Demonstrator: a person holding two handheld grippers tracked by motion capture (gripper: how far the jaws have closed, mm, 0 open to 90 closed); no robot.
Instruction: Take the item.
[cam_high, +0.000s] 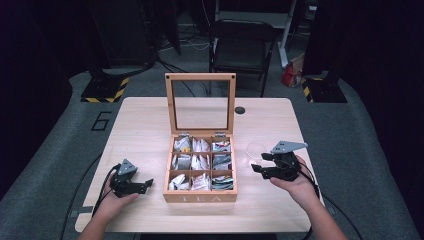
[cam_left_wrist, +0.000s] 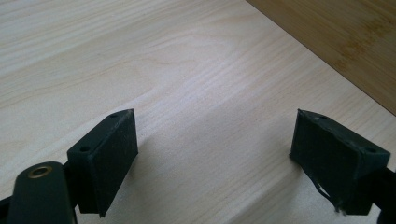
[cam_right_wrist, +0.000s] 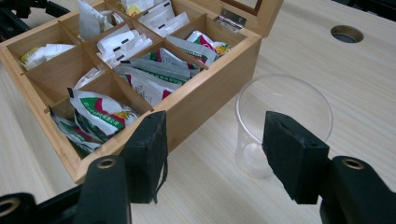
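Table: light wood, seen from above.
Tea box: at centre, glass lid standing open at its 12 o'clock edge; 9 compartments w/ tea packets.
Your left gripper: at box's 9 o'clock, low over bare wood; jaws wide apart, nothing btwn them.
Your right gripper: at box's 3 o'clock; jaws wide apart, empty.
Clear cup: upright, just beside box's right wall, ahead of the right jaws, untouched.
Chair: beyond table, 12 o'clock.
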